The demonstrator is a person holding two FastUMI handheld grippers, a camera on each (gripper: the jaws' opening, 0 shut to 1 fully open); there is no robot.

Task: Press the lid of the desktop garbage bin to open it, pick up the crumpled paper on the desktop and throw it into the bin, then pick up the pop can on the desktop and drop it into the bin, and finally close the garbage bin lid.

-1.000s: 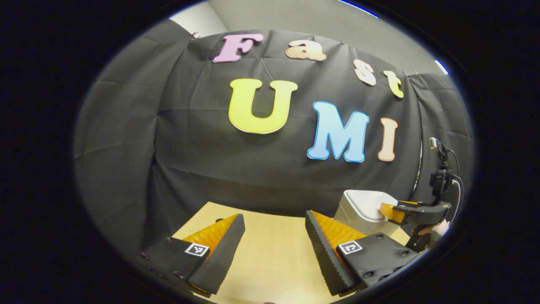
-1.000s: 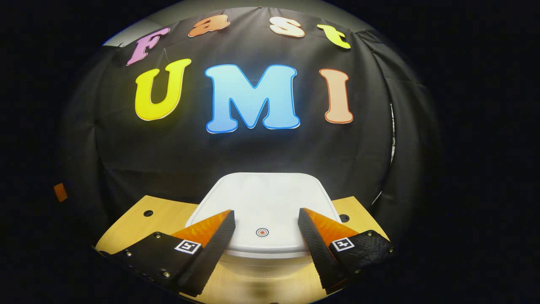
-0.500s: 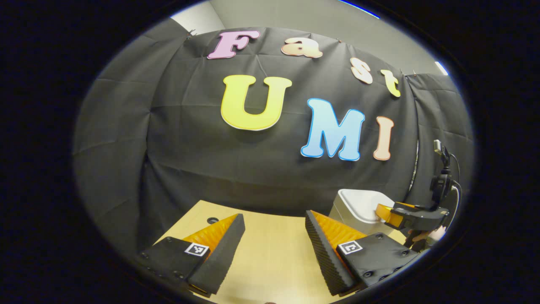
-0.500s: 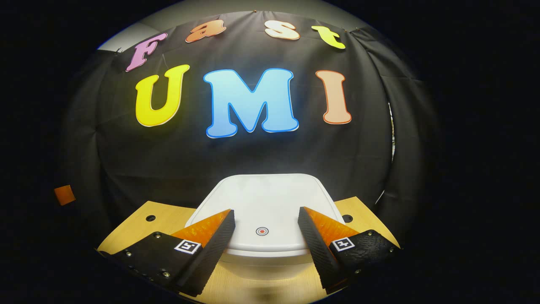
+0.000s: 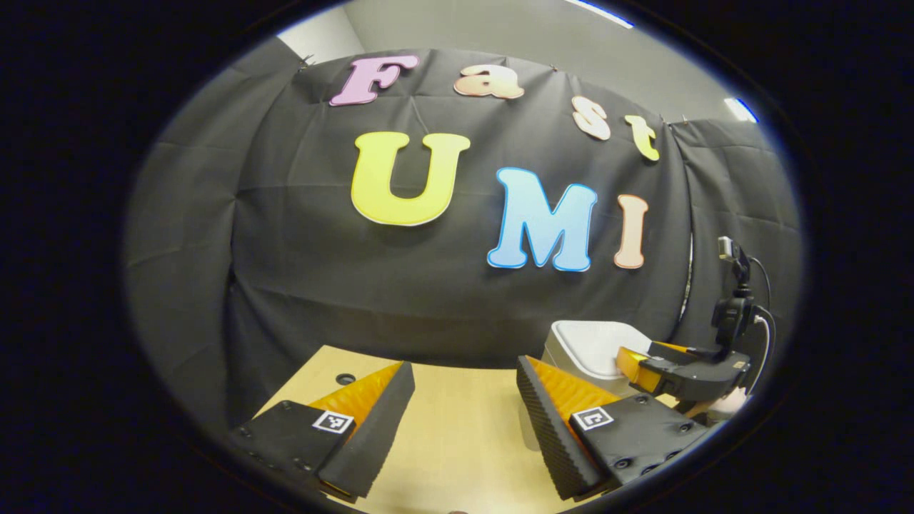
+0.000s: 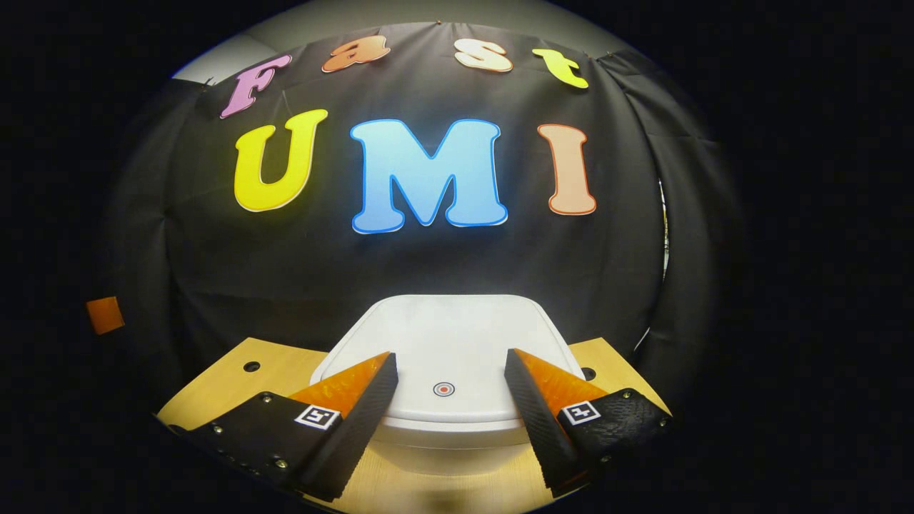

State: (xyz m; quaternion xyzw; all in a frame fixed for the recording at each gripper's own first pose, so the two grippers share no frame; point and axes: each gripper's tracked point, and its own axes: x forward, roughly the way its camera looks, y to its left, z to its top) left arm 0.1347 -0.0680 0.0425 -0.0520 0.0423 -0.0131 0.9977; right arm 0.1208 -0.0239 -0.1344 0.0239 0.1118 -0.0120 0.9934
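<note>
My right gripper (image 6: 450, 382) hangs over the near edge of the white garbage bin (image 6: 446, 428), its fingers spread wide with nothing between them; the lid (image 6: 446, 343) lies flat and closed, its small red target mark (image 6: 443, 389) showing in the gap; the bin's body is mostly hidden under the lid and my fingers. In the left gripper view my left gripper (image 5: 464, 400) is also spread and empty, above bare wooden tabletop (image 5: 457, 442); the bin (image 5: 582, 346) stands far right, partly covered by my own finger and by the right gripper (image 5: 635, 360); the hand holding it is cut off at the edge.
</note>
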